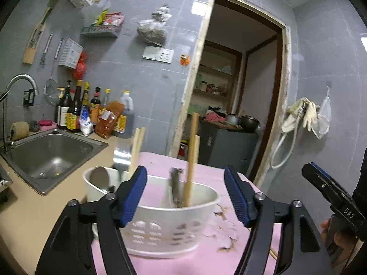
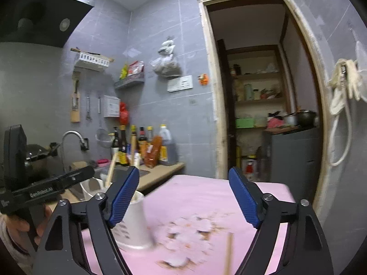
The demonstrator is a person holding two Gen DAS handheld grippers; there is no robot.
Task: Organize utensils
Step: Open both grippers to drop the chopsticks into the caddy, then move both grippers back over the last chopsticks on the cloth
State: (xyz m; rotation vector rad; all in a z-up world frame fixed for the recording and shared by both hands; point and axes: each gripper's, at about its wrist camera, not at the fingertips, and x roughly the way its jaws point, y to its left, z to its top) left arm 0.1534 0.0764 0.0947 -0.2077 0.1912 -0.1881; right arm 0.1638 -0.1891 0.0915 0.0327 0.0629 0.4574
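A white plastic utensil holder (image 1: 169, 226) stands on the pink table (image 1: 206, 171). It holds a spoon (image 1: 99, 178), a metal spatula (image 1: 122, 155), wooden chopsticks (image 1: 192, 158) and a dark utensil (image 1: 175, 188). My left gripper (image 1: 185, 194) is open, its blue pads on either side of the holder, just in front of it. My right gripper (image 2: 183, 197) is open and empty above the table, right of the holder (image 2: 133, 224). One wooden chopstick (image 2: 228, 252) lies on the table under it. The right gripper's body shows at the left wrist view's right edge (image 1: 332, 197).
A steel sink (image 1: 50, 153) with a tap (image 1: 20, 84) sits in the counter at left. Sauce bottles (image 1: 91, 110) line the wall behind it. The pink table cover is peeling (image 2: 188, 236) near the holder. An open doorway (image 1: 238, 96) is behind the table.
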